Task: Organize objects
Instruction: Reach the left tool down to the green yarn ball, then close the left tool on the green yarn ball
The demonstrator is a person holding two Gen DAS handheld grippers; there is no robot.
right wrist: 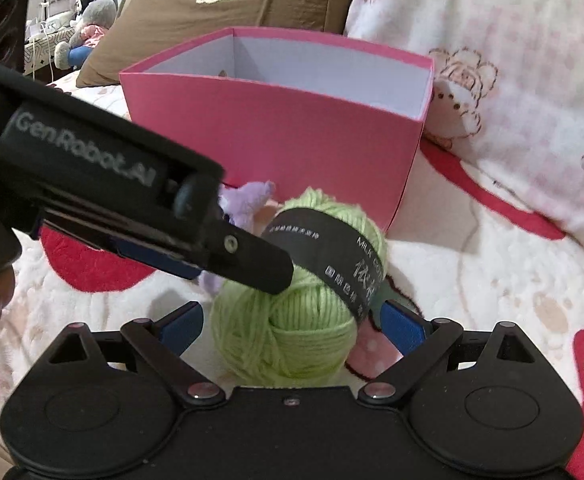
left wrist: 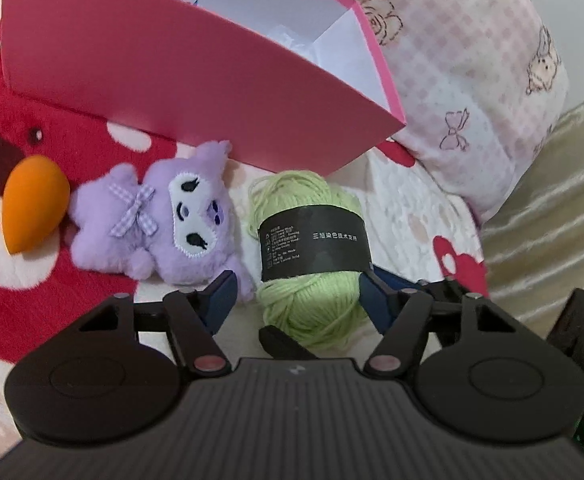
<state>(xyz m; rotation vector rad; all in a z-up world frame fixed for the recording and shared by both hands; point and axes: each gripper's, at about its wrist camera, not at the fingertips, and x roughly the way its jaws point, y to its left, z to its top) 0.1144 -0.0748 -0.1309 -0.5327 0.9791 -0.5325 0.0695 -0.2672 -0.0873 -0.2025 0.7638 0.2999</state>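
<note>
Left wrist view: the left gripper (left wrist: 298,296) stands spread around the green yarn skein (left wrist: 312,248) on the blanket (left wrist: 412,208), fingers not pressing it; the purple plush (left wrist: 164,216) lies at 9 o'clock of the skein, the orange sponge (left wrist: 32,204) beyond it, the pink box (left wrist: 140,80) at 12 o'clock. Right wrist view: the right gripper (right wrist: 292,328) is likewise released, its blue pads (right wrist: 404,328) flanking the skein (right wrist: 292,320), with the left gripper (right wrist: 252,260) entering from 9 o'clock and the pink box (right wrist: 276,136) at 12 o'clock.

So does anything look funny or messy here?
A little. Both claws, left claw and right claw, are open around the same green yarn ball, which is odd. A strand loops loose at its top. The purple plush lies tipped on its side beside the orange sponge, outside the pink box.
</note>
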